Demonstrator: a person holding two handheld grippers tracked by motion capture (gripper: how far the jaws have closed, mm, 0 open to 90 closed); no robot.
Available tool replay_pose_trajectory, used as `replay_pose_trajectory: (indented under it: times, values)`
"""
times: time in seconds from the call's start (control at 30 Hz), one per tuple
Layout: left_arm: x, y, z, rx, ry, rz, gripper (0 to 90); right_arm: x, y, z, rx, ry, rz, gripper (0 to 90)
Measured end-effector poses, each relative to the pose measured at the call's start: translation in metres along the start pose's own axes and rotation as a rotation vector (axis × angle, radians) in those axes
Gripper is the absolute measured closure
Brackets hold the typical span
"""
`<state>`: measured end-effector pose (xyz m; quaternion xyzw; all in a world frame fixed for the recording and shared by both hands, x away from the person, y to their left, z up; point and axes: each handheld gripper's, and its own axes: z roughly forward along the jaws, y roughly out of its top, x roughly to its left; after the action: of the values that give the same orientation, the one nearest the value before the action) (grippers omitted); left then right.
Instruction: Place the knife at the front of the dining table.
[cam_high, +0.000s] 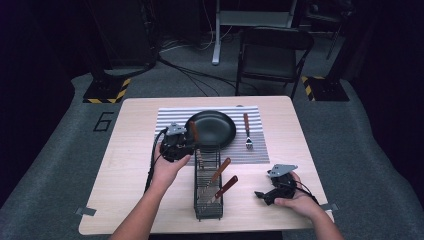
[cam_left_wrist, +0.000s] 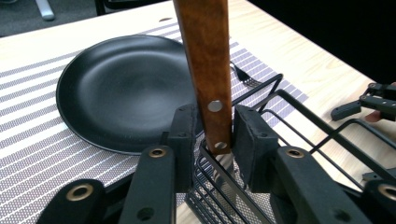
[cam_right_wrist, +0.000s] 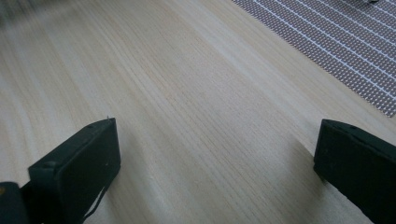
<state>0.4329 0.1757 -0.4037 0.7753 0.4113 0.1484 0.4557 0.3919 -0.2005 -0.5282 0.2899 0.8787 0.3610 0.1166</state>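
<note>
- In front of me stands a square table with a pale wooden top (cam_high: 130, 150).
- A grey-and-white striped place mat (cam_high: 170, 120) lies flat across its far half.
- A long black wire cutlery basket (cam_high: 207, 207) stands on the bare wood, running from the near edge up to the mat.
- Two grey tape tabs (cam_high: 86, 211) stick out at the near corners.
- On the mat rest a round black plate (cam_high: 212, 127) and, just right of it, a wooden-handled fork (cam_high: 247, 131).
</note>
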Motion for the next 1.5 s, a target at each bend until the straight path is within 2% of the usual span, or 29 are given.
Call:
replay_pose_trajectory:
  times: [0.27,0.5,0.57,0.73,0.83,1.03,1.13,1.33,1.5]
  values:
    - [-0.005,-0.001,-0.006,-0.018,-0.004,0.012,74.2,0.000,0.000,0.000,-0.001,0.000,-0.003,0.0]
    - [-0.009,0.000,0.000,-0.012,0.006,0.008,74.5,-0.001,0.000,0.000,-0.005,-0.001,-0.009,0.0]
    - [-0.010,-0.001,0.001,-0.016,0.009,-0.011,74.7,-0.001,0.000,0.001,-0.009,-0.003,-0.015,0.0]
    - [-0.010,-0.003,0.000,-0.029,-0.005,-0.025,75.7,-0.001,0.000,0.000,-0.005,-0.001,-0.006,0.0]
    - [-0.014,-0.004,-0.001,-0.041,-0.015,-0.021,76.4,0.000,0.000,0.000,-0.001,0.000,0.000,0.0]
    - [-0.027,-0.006,-0.006,-0.044,0.003,0.045,76.7,-0.001,0.000,0.000,-0.006,-0.001,-0.009,0.0]
    - [-0.029,-0.006,-0.008,-0.047,-0.015,0.039,76.8,-0.001,0.000,0.000,-0.007,-0.002,-0.007,0.0]
    - [-0.031,-0.003,-0.012,-0.049,-0.017,0.044,76.7,-0.001,0.000,0.000,-0.006,-0.001,-0.011,0.0]
    - [-0.029,0.007,-0.020,-0.053,-0.029,0.041,76.8,-0.001,0.000,0.000,-0.005,-0.001,-0.007,0.0]
